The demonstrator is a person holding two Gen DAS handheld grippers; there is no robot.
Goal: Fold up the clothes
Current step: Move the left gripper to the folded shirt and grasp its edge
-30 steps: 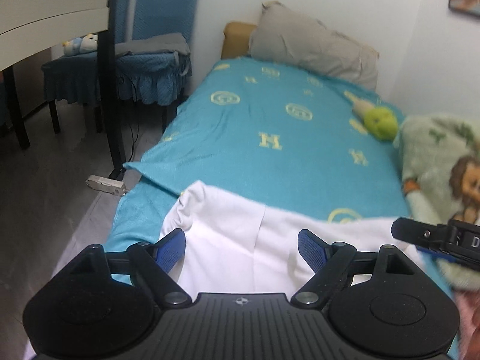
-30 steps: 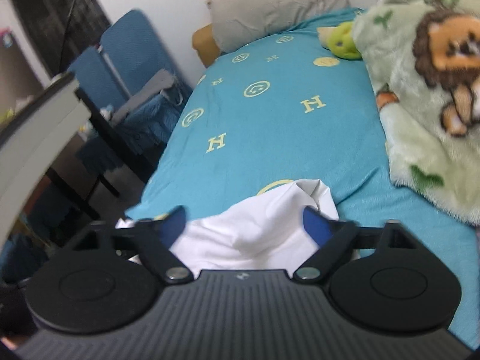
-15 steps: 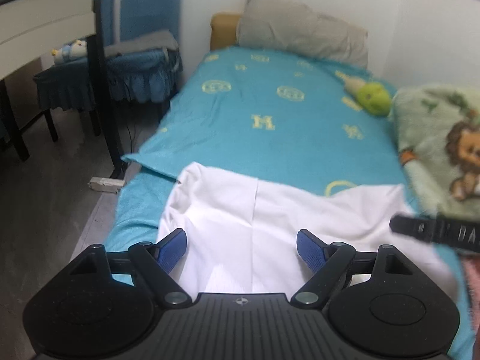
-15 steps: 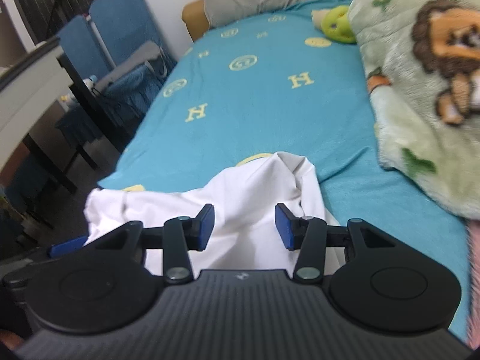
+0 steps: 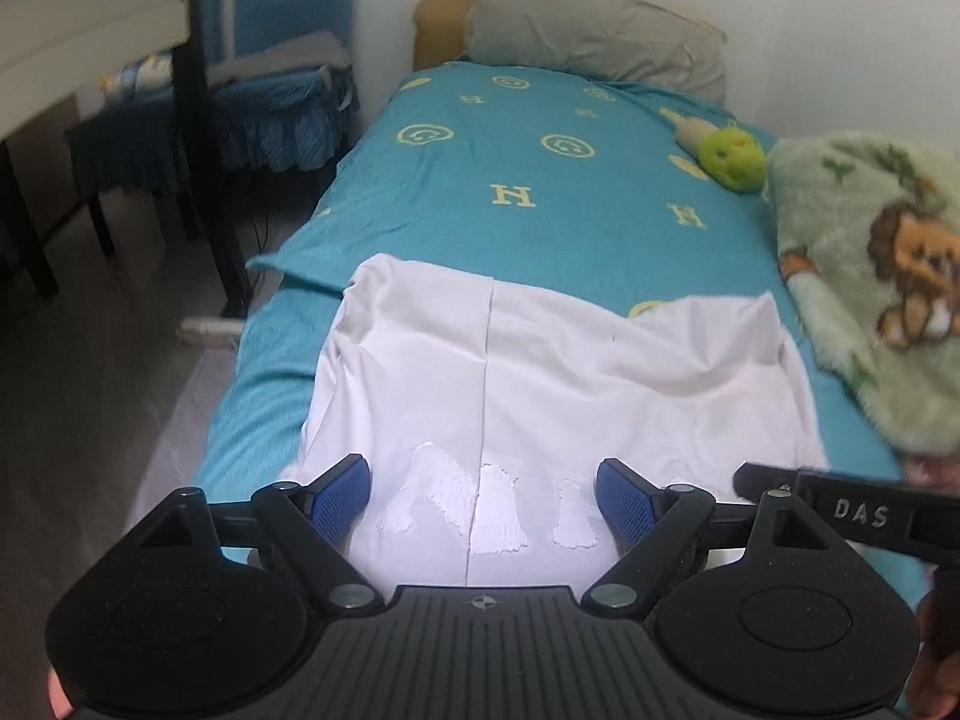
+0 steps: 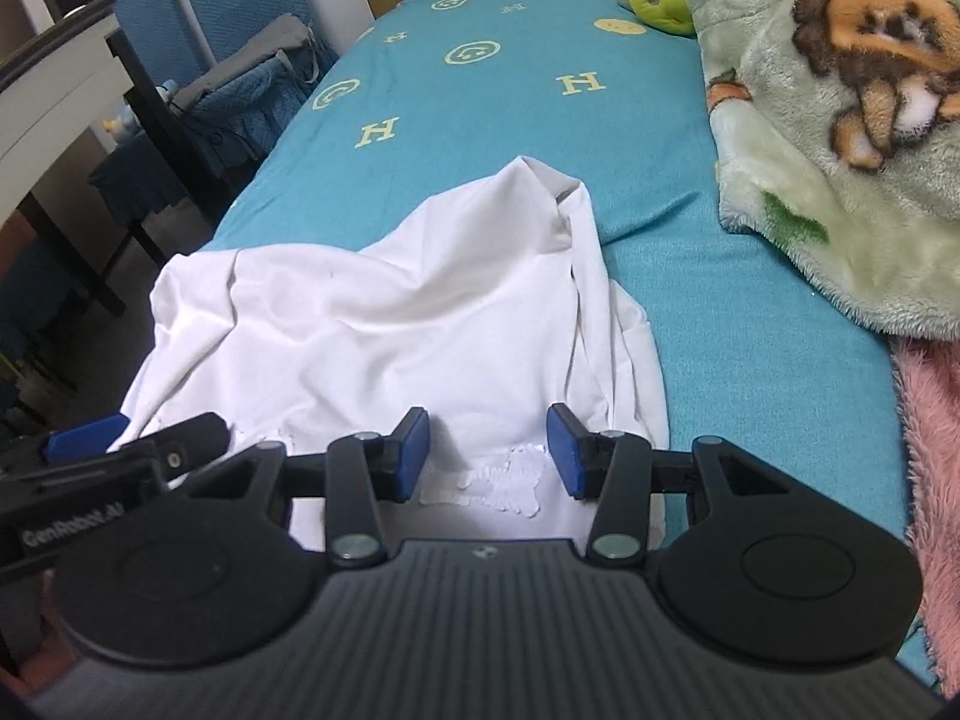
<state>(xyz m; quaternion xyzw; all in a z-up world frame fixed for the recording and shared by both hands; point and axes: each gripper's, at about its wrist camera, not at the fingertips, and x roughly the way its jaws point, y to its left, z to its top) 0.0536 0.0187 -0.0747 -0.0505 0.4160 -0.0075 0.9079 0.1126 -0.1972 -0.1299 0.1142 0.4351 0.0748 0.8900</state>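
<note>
in the left wrist view, the left gripper (image 5: pixel 483 495) hangs over the near end of a white shirt (image 5: pixel 558 372) that lies spread across the foot of the bed (image 5: pixel 540 180), its jaws spread wide with nothing between the blue pads but the cloth below. a raised white print shows on the shirt between the pads, and a straight crease runs up the middle of the cloth. the shirt's far corners reach toward the bed's left edge and toward a green lion blanket (image 5: pixel 882 276) on the right. a grey pillow (image 5: pixel 594 48) sits at the head of the bed, a green plush toy (image 5: pixel 733 159) lies near the blanket, and a blue chair (image 5: pixel 270 96) stands beside the bed on the left. part of the right gripper (image 5: pixel 852 513) shows at the right edge. in the right wrist view, the right gripper (image 6: pixel 487 461) hovers above the same shirt (image 6: pixel 384 330), jaws partly spread and pinching nothing, the white print just below them. here the shirt looks rumpled, with a bunched fold rising at its far right corner. the left gripper (image 6: pixel 90 456) is in view at the left edge, and a pink blanket (image 6: pixel 930 480) lies at the right, below the lion blanket (image 6: pixel 840 120).
</note>
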